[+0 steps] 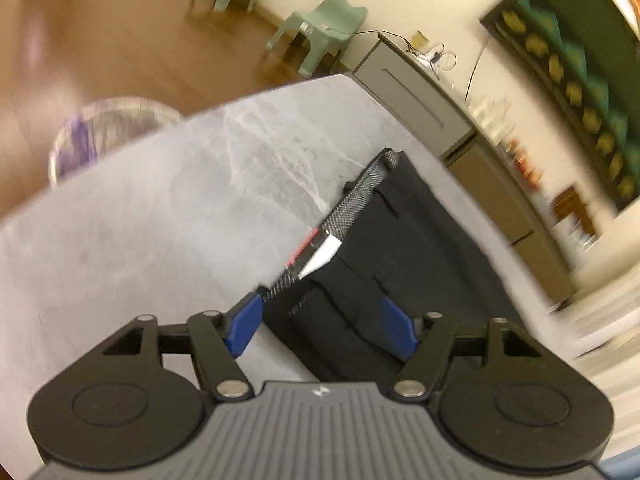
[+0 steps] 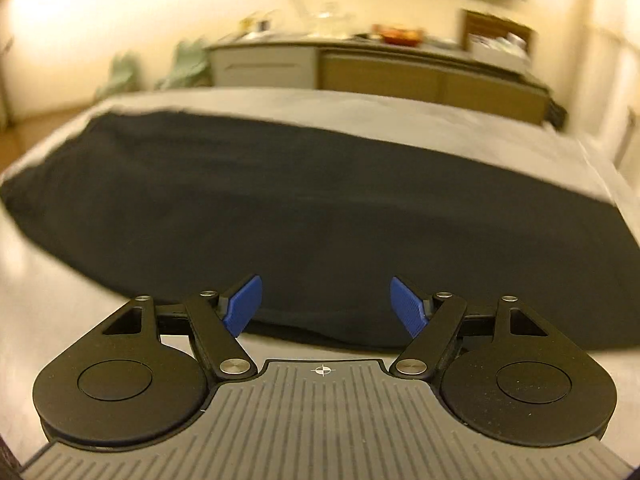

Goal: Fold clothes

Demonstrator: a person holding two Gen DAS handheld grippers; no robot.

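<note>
Garment, black, lies flat on grey marble table, already folded into a compact oblong, judging by its layered edges; waistband with white tag shows along one side in left wrist view. Likely one more fold or a final tidy left, cannot tell for sure. Left gripper hovers just above garment's near corner, tilted downward, jaws wide, nothing between the pads. Right gripper sits just short of garment's near long edge, angled down, jaws wide, empty. Beyond garment: bare tabletop, then sideboard against wall, green chairs further off. Both views blurred.
</note>
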